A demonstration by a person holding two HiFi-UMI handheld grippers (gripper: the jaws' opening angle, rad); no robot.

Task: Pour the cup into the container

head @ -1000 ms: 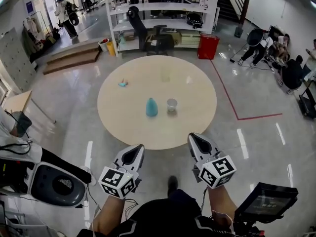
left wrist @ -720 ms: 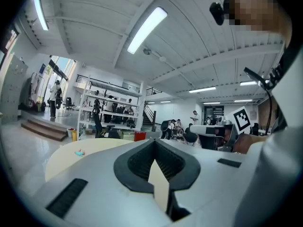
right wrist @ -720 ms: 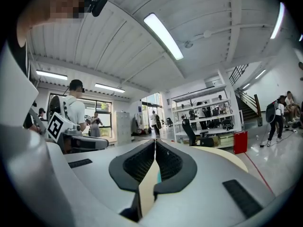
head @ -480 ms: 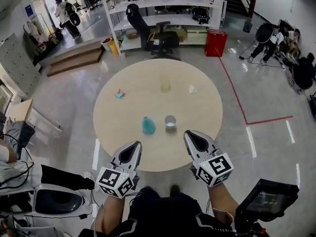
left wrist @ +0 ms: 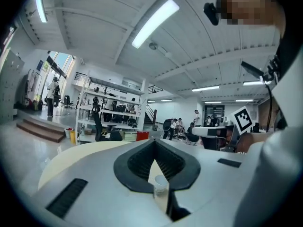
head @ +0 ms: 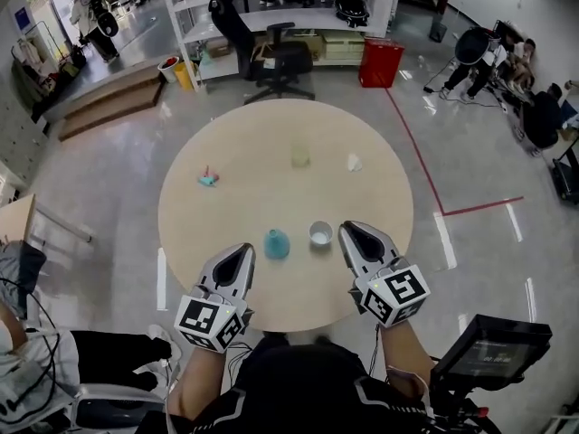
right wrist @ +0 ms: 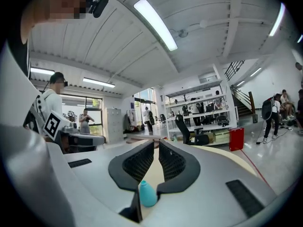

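Head view: white cup (head: 320, 234) upright, mouth up

Grey left tongs (head: 246, 248), right tongs (head: 347, 228), black-white marker cubes (head: 213, 324)

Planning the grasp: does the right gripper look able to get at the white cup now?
Probably yes. The white cup stands just left of the right gripper, with only bare table between them; the teal container is on the cup's far side. The shut jaws must open first.
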